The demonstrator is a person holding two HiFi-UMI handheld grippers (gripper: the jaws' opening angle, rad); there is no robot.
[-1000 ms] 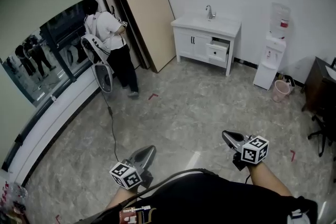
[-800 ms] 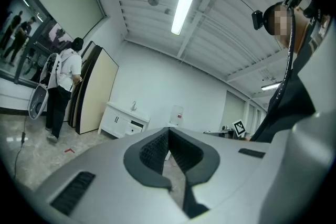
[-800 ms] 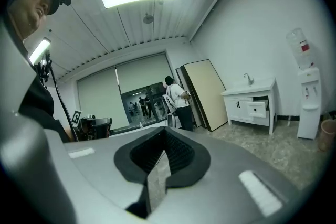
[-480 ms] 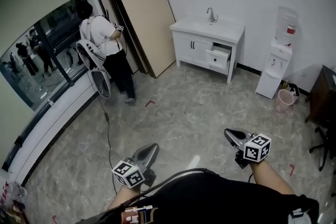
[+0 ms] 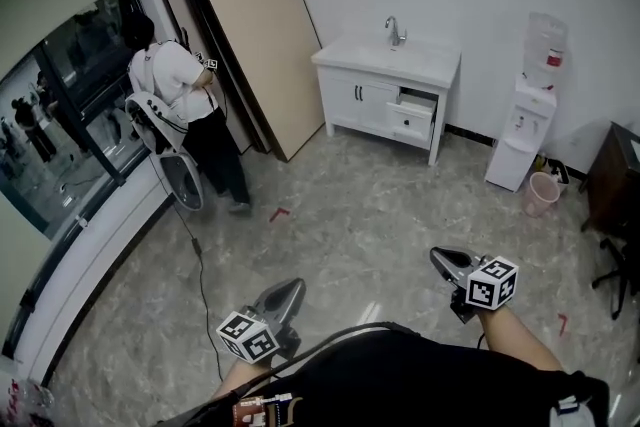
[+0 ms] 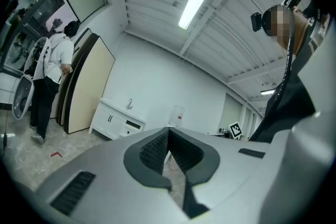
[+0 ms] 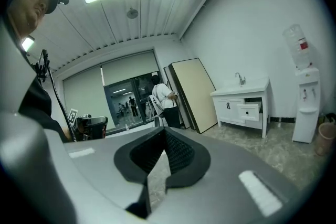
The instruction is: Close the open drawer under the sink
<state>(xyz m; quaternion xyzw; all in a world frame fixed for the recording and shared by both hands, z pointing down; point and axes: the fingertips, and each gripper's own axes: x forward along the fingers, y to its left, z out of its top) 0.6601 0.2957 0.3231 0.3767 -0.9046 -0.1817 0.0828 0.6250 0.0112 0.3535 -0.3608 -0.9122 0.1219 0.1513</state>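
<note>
Bare floor (image 5: 370,215) lies open right up to the sink cabinet (image 5: 355,100), whose open drawer (image 5: 411,121) juts out. Leaning boards (image 5: 250,35) stand just left of it, with a water dispenser (image 5: 522,130) and pink bin (image 5: 541,194) to its right. A person (image 5: 185,90) stands well off left.

Your left gripper (image 5: 290,287) and right gripper (image 5: 438,257) are smooth grey shells that taper to a point. Each carries a white cube (image 5: 491,283) printed with black square markers. Black ribbed pads (image 6: 153,147) line the jaws. You wear a black top (image 5: 400,375), a dark cable (image 5: 318,339) arcs across it, and a small black camera (image 6: 256,20) sits on your head.
</note>
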